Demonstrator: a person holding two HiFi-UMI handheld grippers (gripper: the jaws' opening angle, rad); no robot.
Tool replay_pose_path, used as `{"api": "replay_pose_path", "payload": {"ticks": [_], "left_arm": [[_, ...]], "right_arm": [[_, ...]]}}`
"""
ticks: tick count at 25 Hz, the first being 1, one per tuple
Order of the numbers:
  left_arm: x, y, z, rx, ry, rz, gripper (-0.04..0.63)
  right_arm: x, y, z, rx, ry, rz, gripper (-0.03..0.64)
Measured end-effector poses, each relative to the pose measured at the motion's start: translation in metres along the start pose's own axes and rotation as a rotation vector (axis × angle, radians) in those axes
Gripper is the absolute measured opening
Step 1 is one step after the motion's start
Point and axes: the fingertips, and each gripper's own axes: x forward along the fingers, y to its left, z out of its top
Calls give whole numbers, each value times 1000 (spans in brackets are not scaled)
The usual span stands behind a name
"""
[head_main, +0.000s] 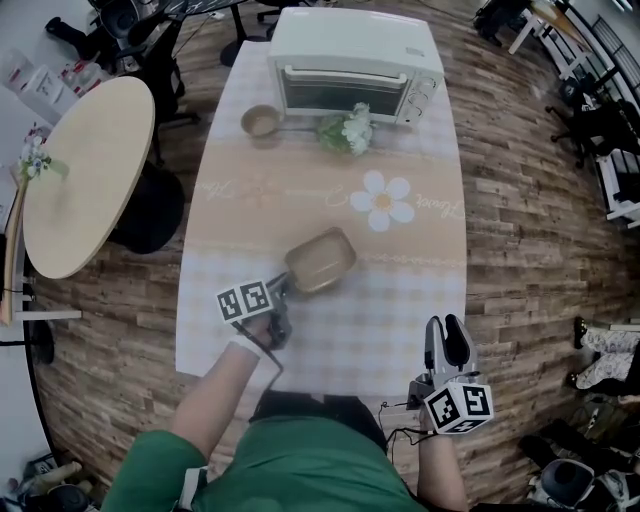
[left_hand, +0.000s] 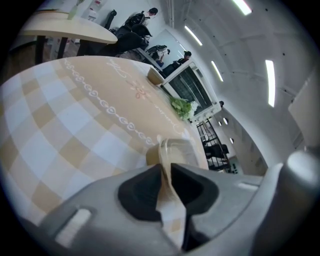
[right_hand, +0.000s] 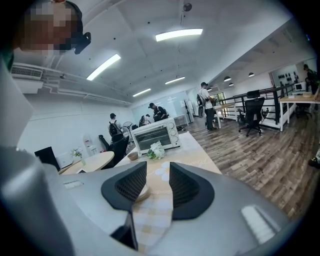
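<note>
— What is gripped by the left gripper (head_main: 283, 291)?
— The near left corner of a tan rectangular baking pan (head_main: 322, 262) is clamped in its jaws. In the left gripper view, the pan's thin rim (left_hand: 165, 150) is seen pinched between the dark pads.
— Where is the pan found?
— Over the middle of the long bench (head_main: 400, 300), which is covered by a beige checked cloth (head_main: 215, 330). A printed white daisy (head_main: 383, 200) lies just beyond it.
— And the right gripper (head_main: 448, 325)?
— Its jaws are parted, with only the cloth seen between them. It is held at the bench's near right edge, well apart from the pan.
— What is set at the far end?
— A white toaster oven (head_main: 350, 60), with a small round tan bowl (head_main: 261, 121) and a bunch of white flowers (head_main: 346, 130) just in front.
</note>
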Motion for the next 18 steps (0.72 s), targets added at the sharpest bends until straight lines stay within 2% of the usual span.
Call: {"api": "replay_pose_path", "payload": {"ticks": [7, 18], "left_arm": [[-9, -7, 2, 30, -12, -13, 44], [-41, -33, 11, 110, -56, -84, 41]], "right_arm": [[0, 9, 4, -12, 6, 16, 143], [-13, 22, 13, -25, -16, 41, 143]]}}
